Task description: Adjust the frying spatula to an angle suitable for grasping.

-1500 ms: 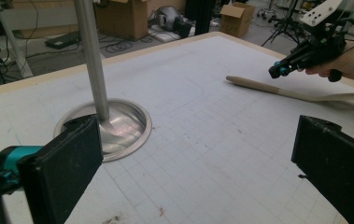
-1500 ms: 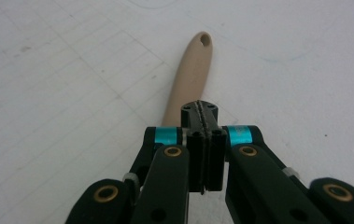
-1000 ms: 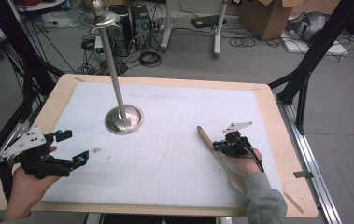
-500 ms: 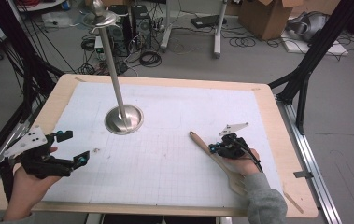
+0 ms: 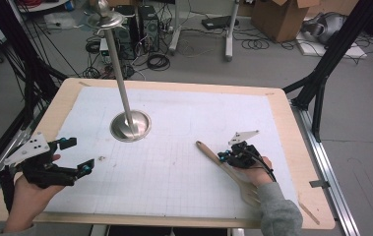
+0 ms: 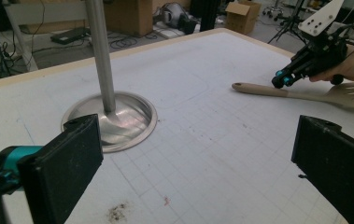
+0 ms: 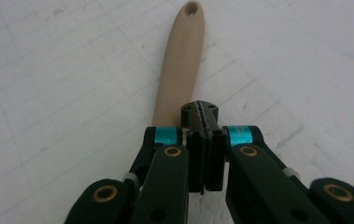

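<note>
The wooden slotted spatula [image 5: 223, 164] lay flat on the white gridded mat [image 5: 184, 128] in the lower right part of the high view, its handle end with the hanging hole pointing toward the upper left and its slotted blade by the person's right sleeve [image 5: 277, 214]. The right gripper [image 5: 225, 157] sat over the handle, its jaws clenched together; in the right gripper view [image 7: 204, 112] the two black pads met with nothing between them, and the tan handle [image 7: 179, 60] ran out from beneath their tips toward the top of the frame. Whether the tips touched the handle could not be told. The left gripper [image 5: 78, 155] hung at the lower left of the high view with its jaws spread wide and empty; in the left gripper view its pads [image 6: 69, 170] framed the mat. A steel stand [image 5: 130, 125], a round base with an upright pole, stood in the upper left of the mat, well apart from the spatula.
</note>
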The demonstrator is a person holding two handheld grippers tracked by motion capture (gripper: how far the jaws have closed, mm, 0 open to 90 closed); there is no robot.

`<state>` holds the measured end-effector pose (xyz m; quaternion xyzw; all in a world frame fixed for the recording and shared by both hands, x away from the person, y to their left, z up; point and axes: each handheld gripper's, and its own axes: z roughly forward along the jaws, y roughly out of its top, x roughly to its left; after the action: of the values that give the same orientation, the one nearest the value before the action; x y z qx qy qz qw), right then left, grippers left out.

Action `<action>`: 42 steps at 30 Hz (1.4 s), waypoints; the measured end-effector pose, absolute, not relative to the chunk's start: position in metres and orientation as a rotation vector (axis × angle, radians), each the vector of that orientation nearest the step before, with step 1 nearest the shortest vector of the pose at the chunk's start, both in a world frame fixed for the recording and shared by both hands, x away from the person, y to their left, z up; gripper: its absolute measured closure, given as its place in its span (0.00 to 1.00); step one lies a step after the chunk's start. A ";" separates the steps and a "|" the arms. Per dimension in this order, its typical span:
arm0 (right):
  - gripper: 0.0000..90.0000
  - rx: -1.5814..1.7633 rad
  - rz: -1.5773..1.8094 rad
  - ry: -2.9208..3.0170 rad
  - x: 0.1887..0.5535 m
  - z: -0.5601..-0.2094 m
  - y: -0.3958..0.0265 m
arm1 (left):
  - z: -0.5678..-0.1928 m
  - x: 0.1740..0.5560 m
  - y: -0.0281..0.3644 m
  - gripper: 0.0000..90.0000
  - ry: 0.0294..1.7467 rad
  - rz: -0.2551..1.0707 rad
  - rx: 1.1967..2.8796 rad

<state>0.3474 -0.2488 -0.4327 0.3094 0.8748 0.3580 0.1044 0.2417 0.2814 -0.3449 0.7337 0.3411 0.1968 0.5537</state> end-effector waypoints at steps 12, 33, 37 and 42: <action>0.91 0.955 1.199 2.429 0.325 -0.405 -0.269 | -0.343 0.245 0.278 0.03 0.791 0.461 1.737; 0.26 1.022 1.312 2.368 0.289 -0.388 -0.281 | -0.335 0.244 0.290 0.03 0.778 0.474 1.676; 0.16 1.032 1.361 2.351 0.284 -0.386 -0.286 | -0.333 0.243 0.291 0.03 0.772 0.472 1.662; 0.15 1.038 1.369 2.325 0.279 -0.379 -0.294 | -0.333 0.244 0.294 0.03 0.773 0.466 1.652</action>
<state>0.2794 -0.2938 -0.3785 0.3562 0.7979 0.4700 0.1251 0.2442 0.2944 -0.3333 0.7092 0.3319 0.2002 0.5889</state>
